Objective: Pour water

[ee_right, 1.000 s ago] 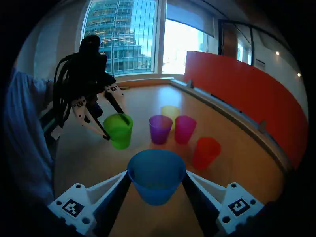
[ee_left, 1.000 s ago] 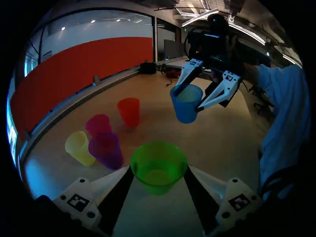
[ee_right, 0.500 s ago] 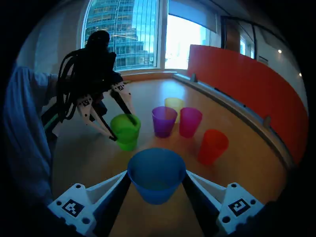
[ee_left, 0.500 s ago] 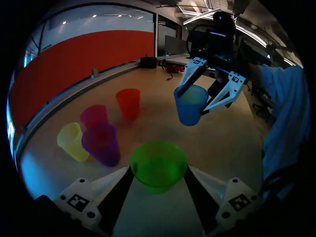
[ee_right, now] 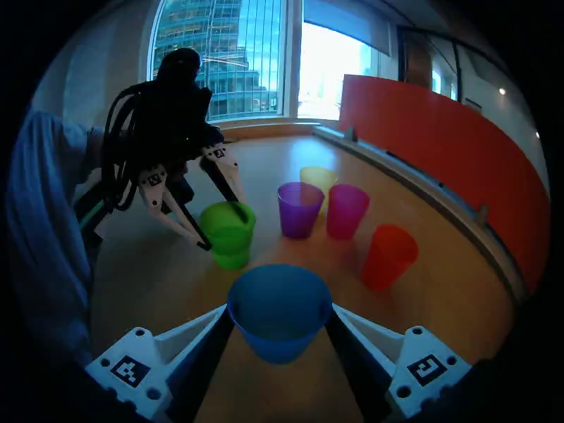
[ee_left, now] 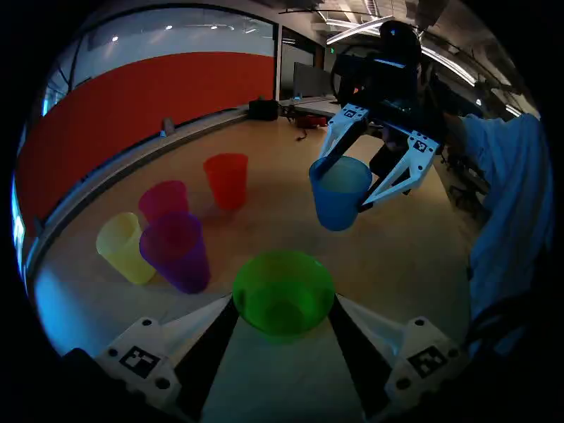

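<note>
My left gripper is shut on a green cup, held upright close to the camera. In the same view the blue cup hangs above the table, gripped by the right gripper farther off. In the right gripper view my right gripper is shut on that blue cup, with a little water at its bottom. Beyond it the green cup sits in the left gripper, low over the wooden table.
Four loose cups stand on the table: purple, pink, yellow and orange. In the right gripper view they are purple, pink, yellow, orange. A blue sleeve is at right; a red wall runs behind.
The two grippers have drawn closer together. The blue cup sits a little lower and nearer in the left gripper view; the green cup has moved right and nearer in the right gripper view.
</note>
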